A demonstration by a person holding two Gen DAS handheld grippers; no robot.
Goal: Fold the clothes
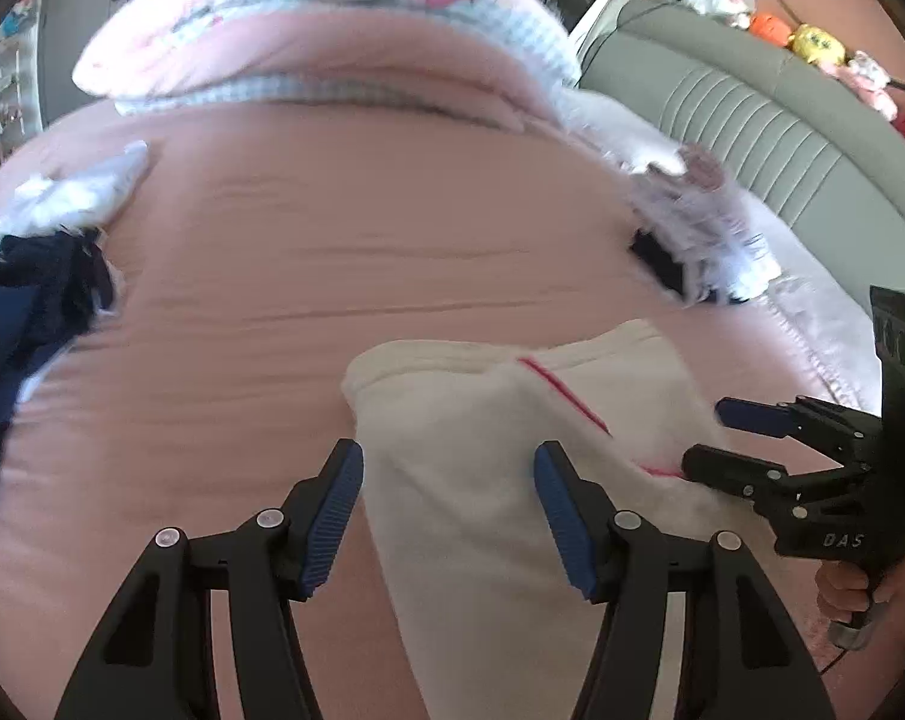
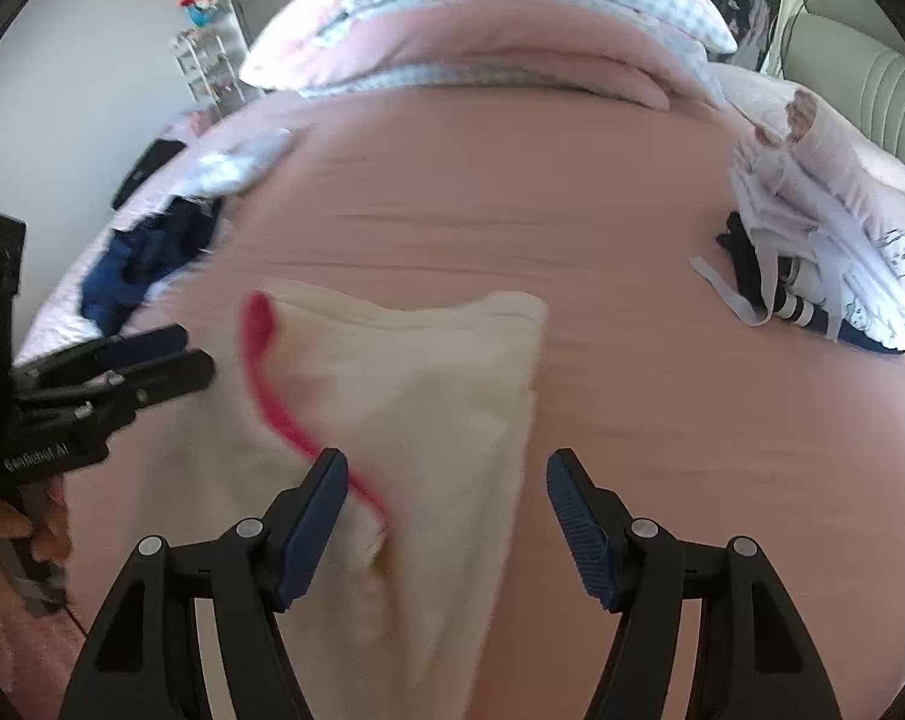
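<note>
Item 1. Cream-white soft knit garment with a thin red-pink stripe (image 1: 500, 468): lying on the pink bedsheet (image 1: 332, 240), near the front of the bed, partly folded into a long tapering shape; in the right wrist view the same garment (image 2: 404, 396) is running down between the right gripper's fingers. Its edges are blurring in both views.

Item 2. Left gripper, black with blue ribbed pads (image 1: 449, 510): fingers standing spread wide, hovering over the garment's near end, gripping nothing. In the right wrist view it (image 2: 197, 351) is showing side-on at the garment's left edge, where the gap looks narrow; a hand (image 2: 8, 534) is holding its handle.

Item 3. Right gripper, same make (image 2: 446, 513): fingers standing wide apart over the garment, one pad beside the red stripe, clasping nothing. In the left wrist view it (image 1: 701, 435) is pointing at the garment's right edge with its fingertips parted.

Item 4. Heap of dark navy and white clothes (image 1: 38, 276): sitting on the sheet's left side, well apart from the garment.

Item 5. Stack of pale folded clothes with dark pieces beneath (image 2: 824, 252): sitting on the right side.

Item 6. Pink quilt with blue checked trim (image 1: 332, 36): lying bunched at the far end.

Item 7. Grey padded headboard (image 1: 770, 138): standing on the right.
</note>
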